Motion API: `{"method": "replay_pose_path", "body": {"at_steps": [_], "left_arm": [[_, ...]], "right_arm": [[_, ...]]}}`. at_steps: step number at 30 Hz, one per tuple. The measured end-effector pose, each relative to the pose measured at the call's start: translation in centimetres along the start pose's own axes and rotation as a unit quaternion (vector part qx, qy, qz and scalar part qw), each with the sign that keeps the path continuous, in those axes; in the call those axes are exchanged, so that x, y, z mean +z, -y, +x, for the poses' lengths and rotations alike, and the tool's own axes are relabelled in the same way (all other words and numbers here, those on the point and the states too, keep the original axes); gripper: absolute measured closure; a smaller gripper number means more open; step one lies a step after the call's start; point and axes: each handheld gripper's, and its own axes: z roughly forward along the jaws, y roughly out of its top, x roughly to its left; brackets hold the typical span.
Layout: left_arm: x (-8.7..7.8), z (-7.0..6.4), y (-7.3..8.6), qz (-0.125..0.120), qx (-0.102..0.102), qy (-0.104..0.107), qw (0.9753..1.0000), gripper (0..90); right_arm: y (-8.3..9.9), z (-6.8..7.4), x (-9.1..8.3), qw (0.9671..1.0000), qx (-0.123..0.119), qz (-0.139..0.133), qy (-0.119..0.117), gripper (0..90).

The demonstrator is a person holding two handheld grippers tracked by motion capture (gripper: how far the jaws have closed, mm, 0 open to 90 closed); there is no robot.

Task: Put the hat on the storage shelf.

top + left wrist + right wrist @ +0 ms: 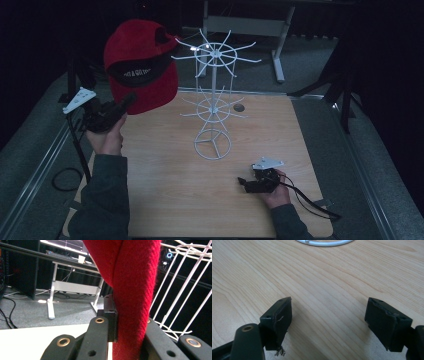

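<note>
Wooden table: beneath both claws, bears rack base
White wire rack: just right of left claw, hooks free, likely hanging spot
Red cap: raised beside rack top, brim pinched for carrying
Left gripper: clamped on cap fabric
Right gripper: jaws apart, idle low over table, near rack base
</note>
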Motion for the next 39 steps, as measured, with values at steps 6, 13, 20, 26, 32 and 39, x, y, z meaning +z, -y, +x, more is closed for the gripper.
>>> {"method": "replay_pose_path", "body": {"at_steps": [6, 13, 20, 26, 32, 39], "left_arm": [[-0.11, -0.20, -0.20, -0.005, 0.002, -0.001, 1.0000, 85.9], [-0.12, -0.51, -0.30, -0.011, 0.001, 0.001, 0.9999, 85.9], [-0.08, -0.78, -0.42, -0.013, 0.004, 0.004, 0.9999, 85.9], [-0.17, -0.79, -0.61, -0.019, 0.001, 0.001, 0.9998, 85.9], [-0.19, -0.84, -0.69, -0.022, -0.003, 0.005, 0.9997, 85.9], [-0.22, -0.98, -0.74, -0.028, -0.003, 0.009, 0.9996, 85.9]], "right_arm": [[0.00, 0.00, 0.00, 1.0000, 0.000, 0.000, 0.000, 21.7], [0.00, 0.00, 0.00, 1.0000, 0.000, 0.000, 0.000, 21.7], [0.00, 0.00, 0.00, 1.0000, 0.000, 0.000, 0.000, 21.7], [0.00, 0.00, 0.00, 1.0000, 0.000, 0.000, 0.000, 21.7], [0.00, 0.00, 0.00, 1.0000, 0.000, 0.000, 0.000, 21.7], [0.00, 0.00, 0.00, 1.0000, 0.000, 0.000, 0.000, 21.7]]}}
